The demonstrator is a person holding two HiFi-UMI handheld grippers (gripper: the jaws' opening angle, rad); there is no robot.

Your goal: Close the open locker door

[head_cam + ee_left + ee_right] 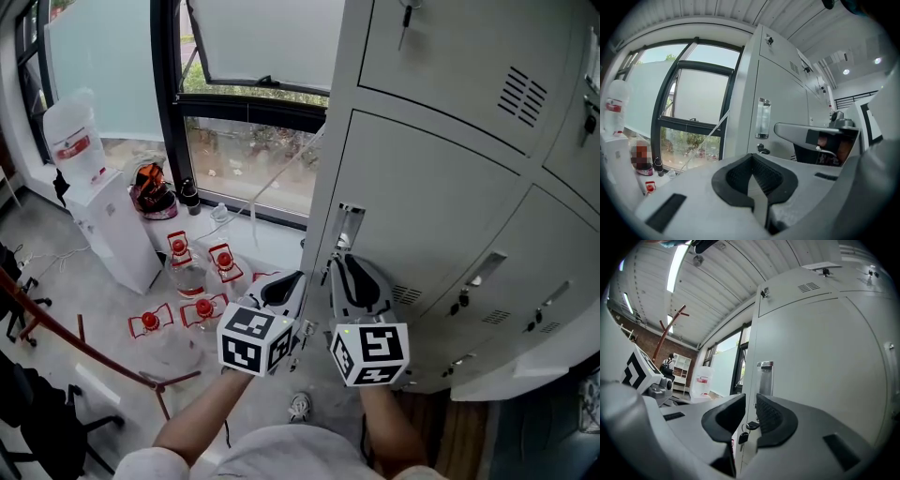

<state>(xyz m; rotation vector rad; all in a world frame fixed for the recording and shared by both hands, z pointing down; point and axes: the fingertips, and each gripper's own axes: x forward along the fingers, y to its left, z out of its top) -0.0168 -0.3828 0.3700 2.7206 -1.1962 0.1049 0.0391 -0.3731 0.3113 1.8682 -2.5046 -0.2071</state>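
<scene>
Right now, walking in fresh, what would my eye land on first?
Probably the left gripper and right gripper low in the middle, each carrying a black-and-white patterned cube. Both are held up to the grey lockers that fill the right side. Next come the red-capped water jugs scattered on the floor at left, below the window and beside a white dispenser.

Both claws are light grey plastic with black ribbed pads [771, 416]: the left claw [289, 281], the right claw [345, 265]. Each carries 1 white cube printed with black square markers, left cube [255, 339] and right cube [371, 353], the latter showing a small green light [347, 330]. The person wears pale sleeves [141, 464]
</scene>
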